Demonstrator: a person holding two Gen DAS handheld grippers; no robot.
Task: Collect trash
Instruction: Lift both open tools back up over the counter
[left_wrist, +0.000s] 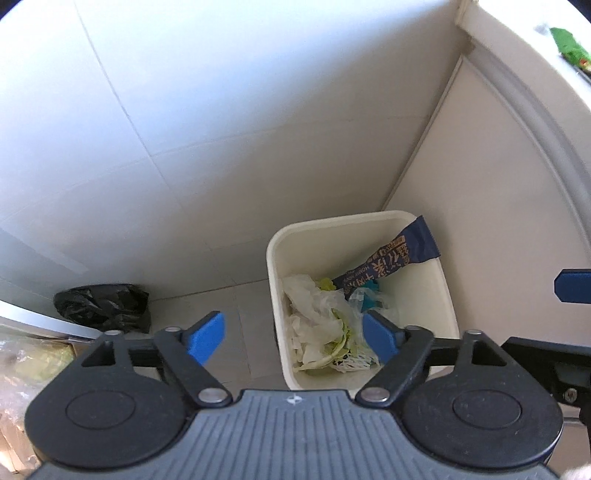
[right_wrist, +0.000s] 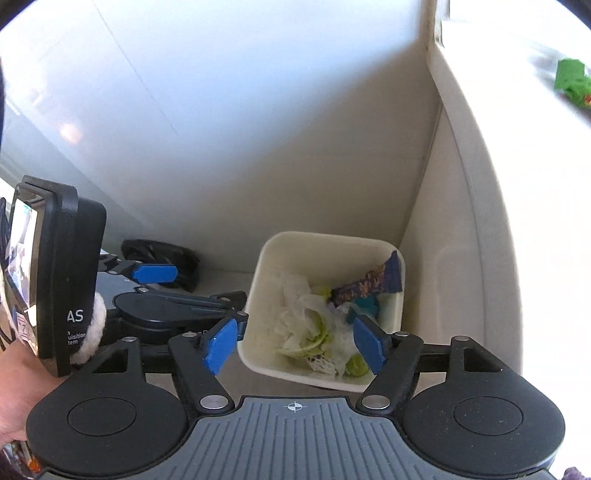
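Both grippers, left (left_wrist: 293, 338) and right (right_wrist: 295, 341), hang over a white bin (left_wrist: 436, 295) on the floor in a wall corner, jaws open and empty. Bin holds crumpled plastic (left_wrist: 314, 314) and a blue wrapper (left_wrist: 399, 254).

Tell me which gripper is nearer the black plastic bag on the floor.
Left. The left gripper hangs open between the black bag and the white bin. The right gripper is open over the bin, farther from the bag.

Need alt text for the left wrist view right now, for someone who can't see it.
Open left gripper, empty, above a white trash bin holding crumpled plastic and a dark blue wrapper. A black bag lies on the floor left of it.
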